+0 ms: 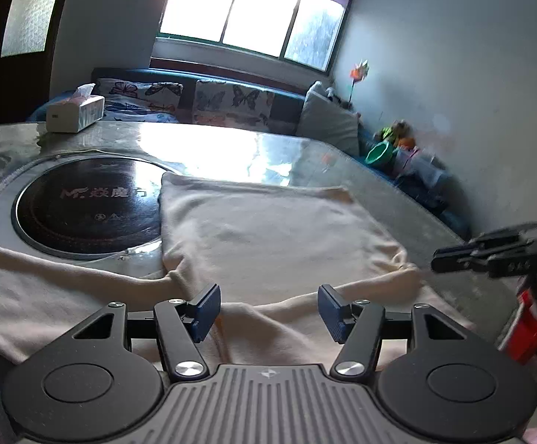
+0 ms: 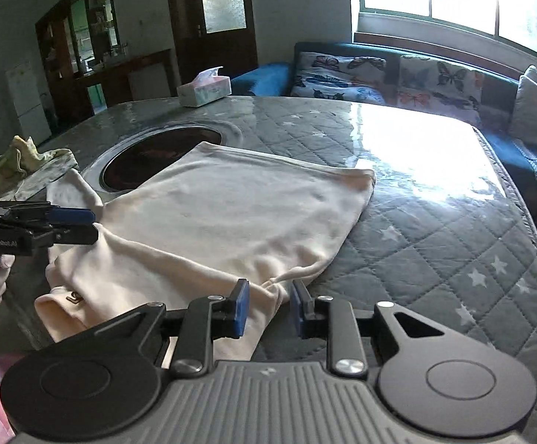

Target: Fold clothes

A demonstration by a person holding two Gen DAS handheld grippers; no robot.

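Observation:
A cream garment (image 1: 268,229) lies spread on the table, partly over a black round cooktop (image 1: 83,207). It also shows in the right wrist view (image 2: 231,211), with a sleeve trailing to the left. My left gripper (image 1: 268,309) is open, hovering over the garment's near edge. My right gripper (image 2: 268,305) is open, its blue pads either side of a bunched corner of the garment (image 2: 274,288). The right gripper shows at the right of the left wrist view (image 1: 453,257), and the left gripper at the left of the right wrist view (image 2: 79,222).
The table (image 2: 435,222) has a grey quilted star cover under clear plastic. A tissue box (image 1: 75,113) stands at the far side. A green patterned cloth (image 2: 24,166) lies at the left. A sofa with butterfly cushions (image 2: 379,77) runs under the window.

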